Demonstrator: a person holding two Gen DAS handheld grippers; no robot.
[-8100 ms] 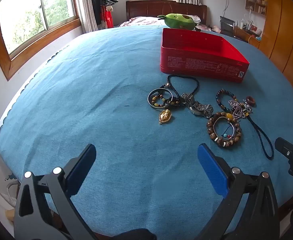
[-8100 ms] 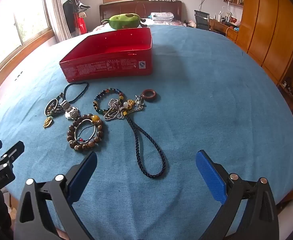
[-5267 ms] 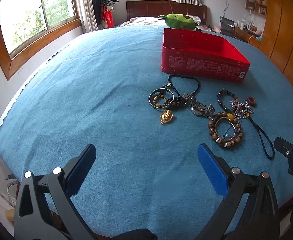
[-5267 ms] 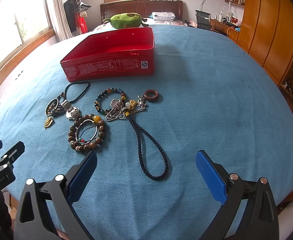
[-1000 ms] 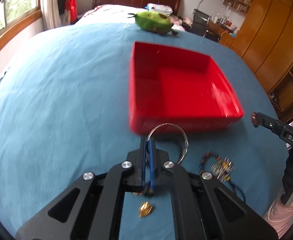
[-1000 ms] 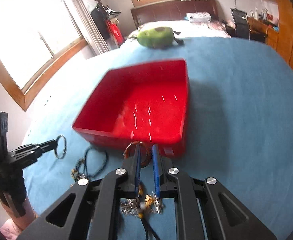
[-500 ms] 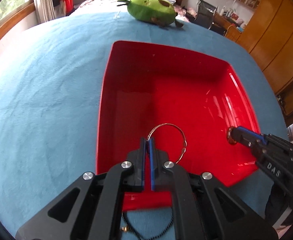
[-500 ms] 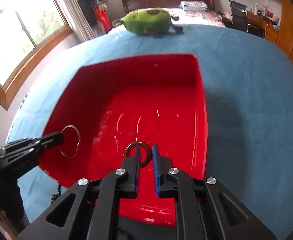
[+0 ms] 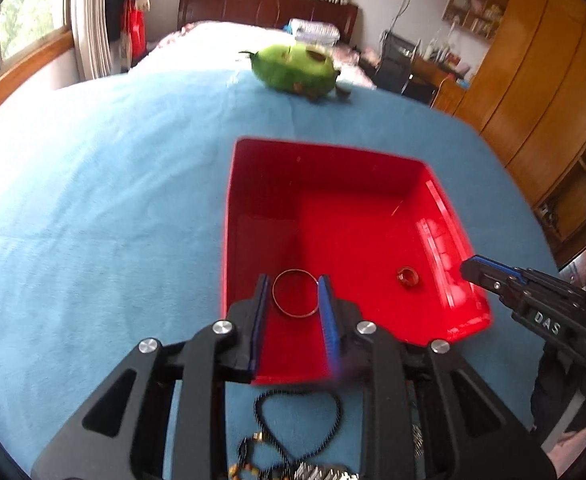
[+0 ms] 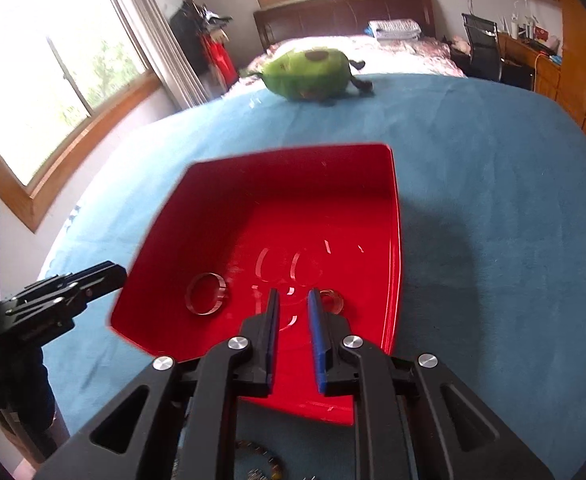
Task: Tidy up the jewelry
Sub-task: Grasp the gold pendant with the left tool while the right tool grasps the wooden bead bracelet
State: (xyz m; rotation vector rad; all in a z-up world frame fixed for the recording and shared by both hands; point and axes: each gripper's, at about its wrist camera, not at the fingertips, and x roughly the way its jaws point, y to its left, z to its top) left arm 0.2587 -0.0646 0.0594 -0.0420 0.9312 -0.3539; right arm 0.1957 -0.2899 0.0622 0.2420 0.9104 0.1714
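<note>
Both tongs, left [image 9: 295, 294] & right [image 10: 293, 308], are parted w/ nothing gripped, over the red tin [image 9: 373, 176]. Bangle [image 9: 295, 293] & ring [image 9: 407, 277] lie inside it. Remaining beads [image 9: 297, 420] sit on the tabletop just outside the tin's near wall, closest to left tongs imo.

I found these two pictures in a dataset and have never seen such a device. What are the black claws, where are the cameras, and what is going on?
No robot here: a person holds a two-finger gripper in each hand, and each gripper carries a fisheye camera looking forward along its fingers. One picture is from the left gripper, the other from the right gripper; each also sees the other at its edge. Both are open and hold nothing. Below them a red tin sits on a blue cloth. Inside lie a thin metal bangle and a small brown ring. More beaded jewelry waits on the cloth in front of the tin. A green plush toy lies beyond.
</note>
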